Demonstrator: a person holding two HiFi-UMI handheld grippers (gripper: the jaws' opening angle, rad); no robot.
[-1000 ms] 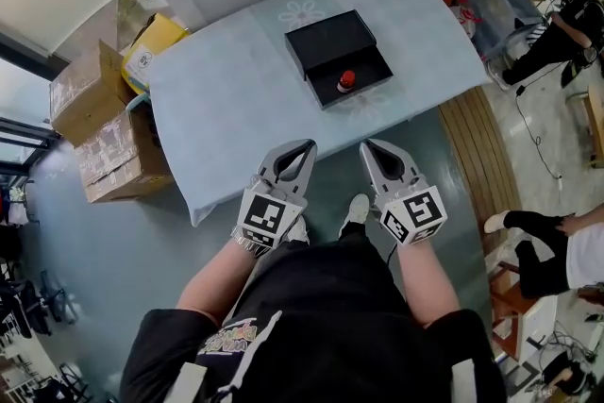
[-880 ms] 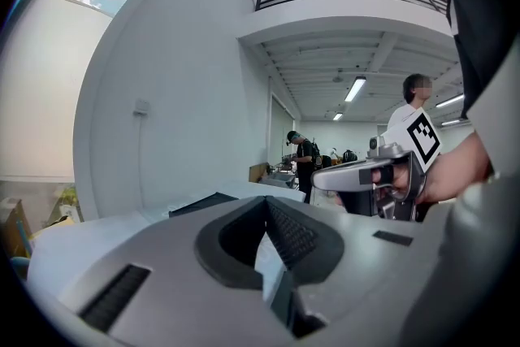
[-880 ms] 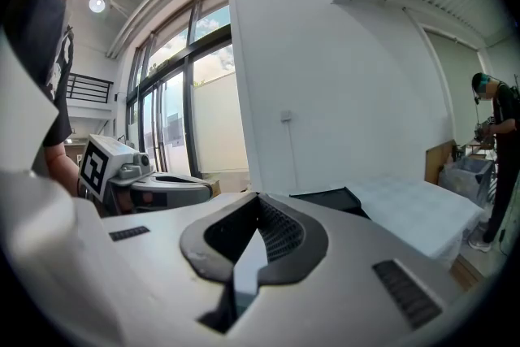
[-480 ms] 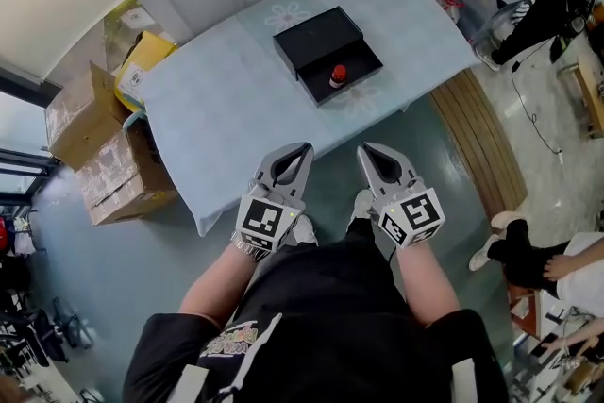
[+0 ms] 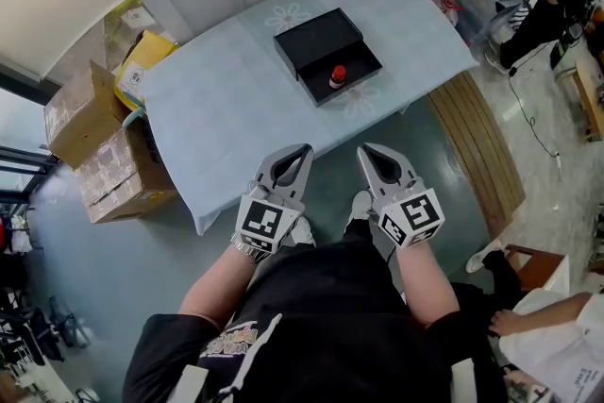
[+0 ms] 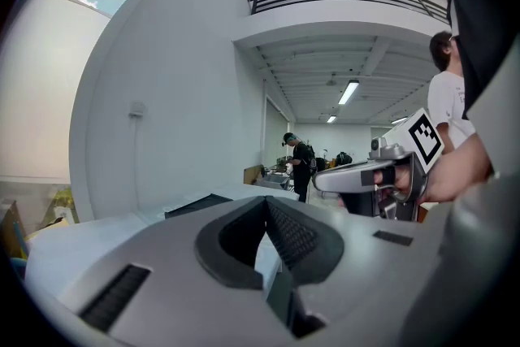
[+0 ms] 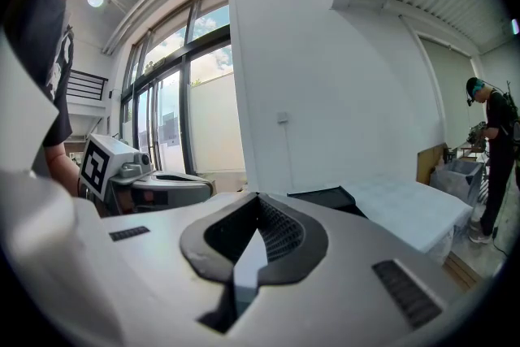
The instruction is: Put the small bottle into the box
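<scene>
A small bottle with a red cap (image 5: 337, 75) stands inside the open black box (image 5: 363, 71) on the pale blue table (image 5: 226, 104). The box's lid (image 5: 316, 35) lies just behind it. Both grippers hang side by side in front of the person's waist, well short of the table. My left gripper (image 5: 305, 149) is shut and empty. My right gripper (image 5: 366, 149) is shut and empty too. In the left gripper view the jaws meet at the tip (image 6: 264, 199), with the right gripper (image 6: 382, 175) beside. In the right gripper view the tips (image 7: 258, 197) meet as well.
Cardboard boxes (image 5: 94, 137) are stacked left of the table, with a yellow one (image 5: 142, 61) behind. A wooden bench (image 5: 481, 146) runs along the table's right side. One person (image 5: 557, 0) stands at the far right; another (image 5: 538, 335) sits at the lower right.
The view has shifted slightly since a second ago, so the table and box sit a little further left and up. The seated person at the right has moved lower. Both grippers stay put.
</scene>
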